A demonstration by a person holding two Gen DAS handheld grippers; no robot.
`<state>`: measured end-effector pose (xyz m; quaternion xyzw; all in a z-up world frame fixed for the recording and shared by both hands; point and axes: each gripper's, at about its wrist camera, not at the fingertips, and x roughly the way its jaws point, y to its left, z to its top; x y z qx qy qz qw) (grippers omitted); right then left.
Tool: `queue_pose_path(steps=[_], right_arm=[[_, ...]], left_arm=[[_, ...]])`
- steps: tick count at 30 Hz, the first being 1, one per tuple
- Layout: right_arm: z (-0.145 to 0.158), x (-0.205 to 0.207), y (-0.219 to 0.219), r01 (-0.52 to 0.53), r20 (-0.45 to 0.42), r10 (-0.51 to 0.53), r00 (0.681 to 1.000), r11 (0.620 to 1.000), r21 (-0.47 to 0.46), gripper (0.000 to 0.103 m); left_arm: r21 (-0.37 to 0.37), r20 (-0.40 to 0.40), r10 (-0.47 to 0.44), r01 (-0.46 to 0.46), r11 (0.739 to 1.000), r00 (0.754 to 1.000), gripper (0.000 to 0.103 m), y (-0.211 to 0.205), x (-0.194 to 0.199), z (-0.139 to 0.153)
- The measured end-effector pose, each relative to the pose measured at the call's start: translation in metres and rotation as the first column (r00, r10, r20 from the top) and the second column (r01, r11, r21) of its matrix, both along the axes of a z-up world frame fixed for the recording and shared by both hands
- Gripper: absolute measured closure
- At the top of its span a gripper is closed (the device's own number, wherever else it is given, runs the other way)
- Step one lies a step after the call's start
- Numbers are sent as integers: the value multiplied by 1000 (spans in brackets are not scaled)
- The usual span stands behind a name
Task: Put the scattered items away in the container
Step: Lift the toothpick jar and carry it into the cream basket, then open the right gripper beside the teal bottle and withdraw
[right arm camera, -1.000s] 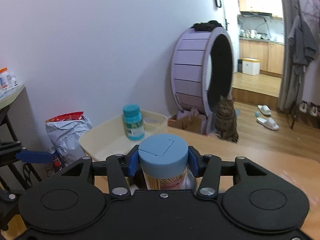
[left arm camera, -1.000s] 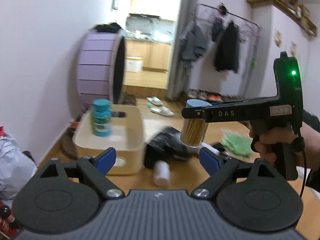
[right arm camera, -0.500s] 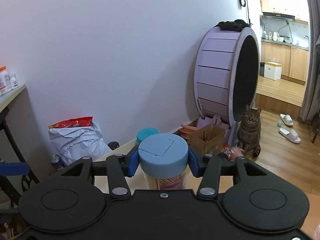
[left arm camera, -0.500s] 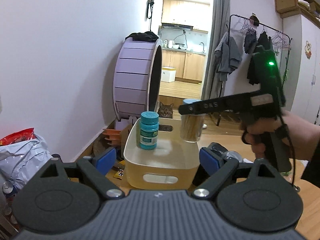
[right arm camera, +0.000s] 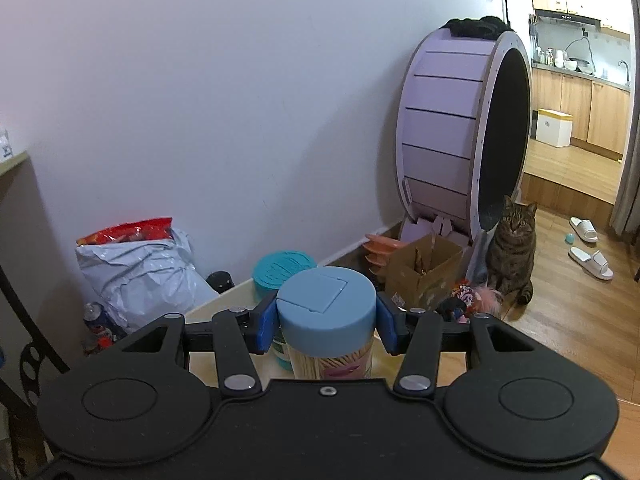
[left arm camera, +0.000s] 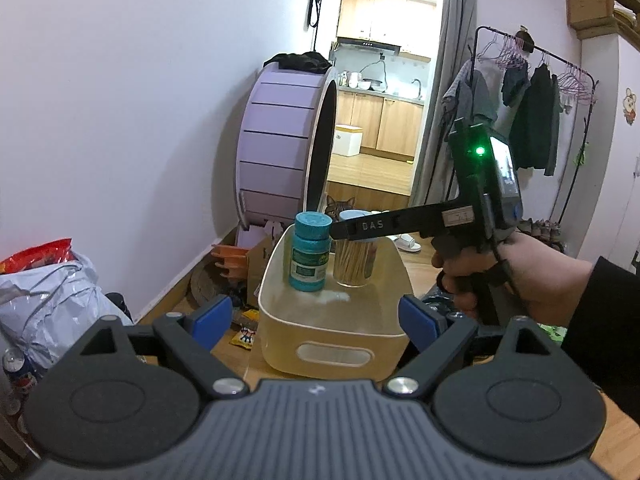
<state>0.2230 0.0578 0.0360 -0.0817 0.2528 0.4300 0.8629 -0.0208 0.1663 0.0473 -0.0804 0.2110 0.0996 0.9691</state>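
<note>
Through my left wrist camera, my left gripper (left arm camera: 314, 320) hangs spread and empty before the cream container (left arm camera: 334, 340), while my right gripper (left arm camera: 340, 230), stamped "DAS", has carried the toothpick jar (left arm camera: 354, 262) from over the table clutter to inside the container, beside the teal bottle (left arm camera: 310, 256), so releasing comes next. Through my right wrist camera, my right gripper (right arm camera: 326, 322) pinches the jar's blue lid (right arm camera: 326, 304); the bottle's label is too blurred to read.
</note>
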Motion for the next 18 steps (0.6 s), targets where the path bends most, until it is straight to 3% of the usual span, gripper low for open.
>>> queue_pose_path(steps=[4, 6, 18], right_arm=[[-6, 4, 8, 8, 21, -8, 1000, 1000, -22, 50], [-5, 2, 7, 13, 43, -12, 999, 1000, -24, 42], [17, -23, -24, 15, 47, -15, 999, 1000, 8, 33]], left_arm=[[13, -3, -12, 12, 1000, 1000, 13, -3, -1, -1], [20, -2, -15, 15, 1000, 1000, 13, -4, -1, -2], [17, -4, -34, 34, 999, 999, 13, -5, 0, -3]])
